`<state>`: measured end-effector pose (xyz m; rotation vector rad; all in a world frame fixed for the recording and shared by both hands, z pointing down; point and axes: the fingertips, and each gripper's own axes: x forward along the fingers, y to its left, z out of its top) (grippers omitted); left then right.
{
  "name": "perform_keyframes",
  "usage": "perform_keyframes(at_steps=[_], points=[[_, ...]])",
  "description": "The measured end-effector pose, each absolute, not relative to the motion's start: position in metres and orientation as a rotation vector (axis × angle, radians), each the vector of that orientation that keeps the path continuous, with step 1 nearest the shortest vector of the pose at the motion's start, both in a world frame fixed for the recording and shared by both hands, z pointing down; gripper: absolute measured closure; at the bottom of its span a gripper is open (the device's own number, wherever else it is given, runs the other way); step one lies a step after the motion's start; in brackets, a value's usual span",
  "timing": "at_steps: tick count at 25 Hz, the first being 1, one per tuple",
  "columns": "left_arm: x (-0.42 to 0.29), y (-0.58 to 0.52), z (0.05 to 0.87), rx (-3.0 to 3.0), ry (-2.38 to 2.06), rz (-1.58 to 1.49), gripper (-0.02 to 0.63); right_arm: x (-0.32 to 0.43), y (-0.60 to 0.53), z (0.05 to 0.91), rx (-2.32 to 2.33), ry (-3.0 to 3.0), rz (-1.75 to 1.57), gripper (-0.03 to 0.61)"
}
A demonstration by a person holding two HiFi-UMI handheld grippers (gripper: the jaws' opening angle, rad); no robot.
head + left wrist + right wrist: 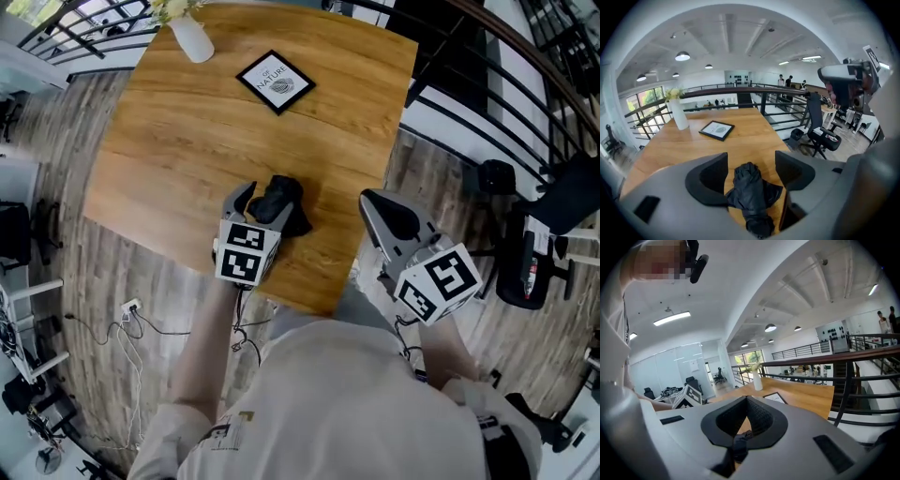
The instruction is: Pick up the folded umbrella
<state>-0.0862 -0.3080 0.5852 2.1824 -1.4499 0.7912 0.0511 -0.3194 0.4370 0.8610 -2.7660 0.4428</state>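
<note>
- Folded umbrella [279, 204] lies on the worktop [187, 141], lower centre of the head view, with its long axis along the line the left tongs [751, 164] point.
- Left tongs stand apart, straddling it, not yet pressing.
- Right tongs [386, 217] are together, off right and farther away.

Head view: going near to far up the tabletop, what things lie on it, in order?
First the folded umbrella → framed print → white vase at the far edge.
</note>
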Motion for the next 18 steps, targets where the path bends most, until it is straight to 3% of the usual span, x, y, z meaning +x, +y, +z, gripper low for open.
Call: perform_keyframes(at_steps=[13, 18], points=[[-0.090, -0.296, 0.743, 1.923, -1.356, 0.967, 0.282, 0.036, -0.312, 0.525, 0.807, -2.596, 0.430, 0.549], [-0.084, -0.292, 0.774, 1.867, -1.319, 0.857, 0.253, 0.031, -0.293, 0.545, 0.753, -2.567, 0.493, 0.549]])
